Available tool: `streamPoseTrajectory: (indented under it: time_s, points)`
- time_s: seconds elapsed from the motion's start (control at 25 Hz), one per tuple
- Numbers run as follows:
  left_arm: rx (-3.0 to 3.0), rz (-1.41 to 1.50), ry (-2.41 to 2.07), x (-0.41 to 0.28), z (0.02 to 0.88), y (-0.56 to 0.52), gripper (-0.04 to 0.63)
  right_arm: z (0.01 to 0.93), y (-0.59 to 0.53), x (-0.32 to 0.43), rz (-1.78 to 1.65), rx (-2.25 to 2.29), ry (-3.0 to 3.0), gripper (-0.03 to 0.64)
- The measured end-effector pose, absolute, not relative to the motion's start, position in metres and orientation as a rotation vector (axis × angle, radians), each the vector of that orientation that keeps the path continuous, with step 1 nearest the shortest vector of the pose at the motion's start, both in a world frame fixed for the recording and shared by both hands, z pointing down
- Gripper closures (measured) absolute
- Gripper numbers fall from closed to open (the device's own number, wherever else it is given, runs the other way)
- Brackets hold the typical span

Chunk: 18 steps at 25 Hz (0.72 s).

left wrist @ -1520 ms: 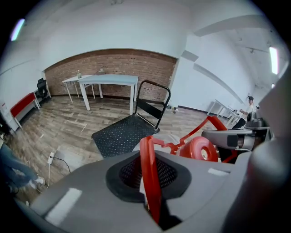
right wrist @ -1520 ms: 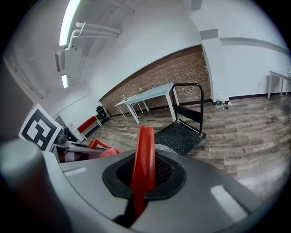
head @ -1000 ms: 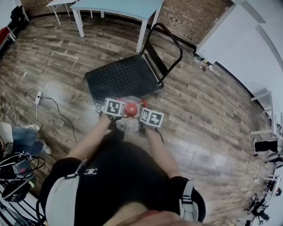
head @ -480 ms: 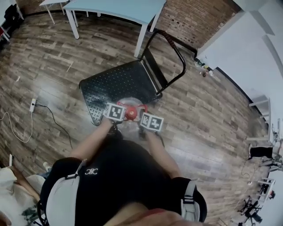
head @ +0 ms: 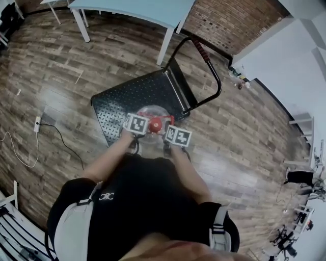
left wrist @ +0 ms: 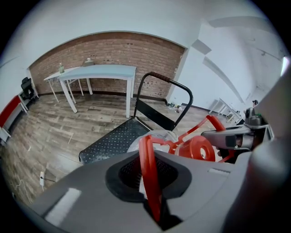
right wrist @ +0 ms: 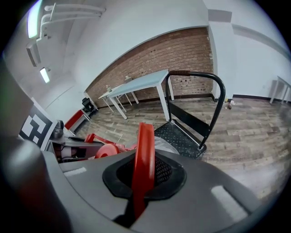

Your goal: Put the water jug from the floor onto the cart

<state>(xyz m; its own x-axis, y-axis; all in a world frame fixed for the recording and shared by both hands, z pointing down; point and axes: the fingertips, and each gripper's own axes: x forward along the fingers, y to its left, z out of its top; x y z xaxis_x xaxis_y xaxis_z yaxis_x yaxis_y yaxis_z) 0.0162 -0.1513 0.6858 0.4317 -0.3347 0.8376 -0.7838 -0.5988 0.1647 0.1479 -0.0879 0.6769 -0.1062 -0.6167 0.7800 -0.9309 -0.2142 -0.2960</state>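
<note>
The clear water jug (head: 151,116) with a red cap (head: 155,124) hangs between my two grippers, over the near edge of the black studded cart deck (head: 135,94). My left gripper (head: 136,125) is shut on one red handle strap (left wrist: 149,173), and my right gripper (head: 178,135) is shut on the other red strap (right wrist: 142,164). In the left gripper view the cap (left wrist: 196,148) sits right of the jaws, with the cart deck (left wrist: 113,142) beyond. The right gripper view has the cap (right wrist: 107,150) on the left and the deck (right wrist: 180,135) ahead. Most of the jug body is hidden.
The cart's black push handle (head: 210,76) stands upright at its far right end. A white-legged table (head: 132,7) stands behind the cart against a brick wall (head: 224,20). A power strip with cable (head: 36,123) lies on the wooden floor at left.
Both grippers have carried the jug forward toward the cart; it was over the floor short of the deck and now overlaps the deck's near edge. The grips are unchanged.
</note>
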Motion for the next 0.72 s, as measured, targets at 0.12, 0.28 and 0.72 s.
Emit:
streamPoseTrajectory:
  time_s: [0.12, 0.28, 0.72]
  points:
    - [2.113, 1.082, -0.933, 0.024, 0.691, -0.169, 0.572, 0.680, -0.110, 0.155, 1.233, 1.810, -1.695, 0.601]
    - [2.150, 1.043, -0.966, 0.037, 0.691, -0.200, 0.572, 0.689, -0.133, 0.165, 1.242, 1.786, -1.694, 0.601]
    - [1.956, 1.115, -1.012, 0.044, 0.735, -0.211, 0.566, 0.729, -0.168, 0.179, 1.274, 1.600, -1.689, 0.601]
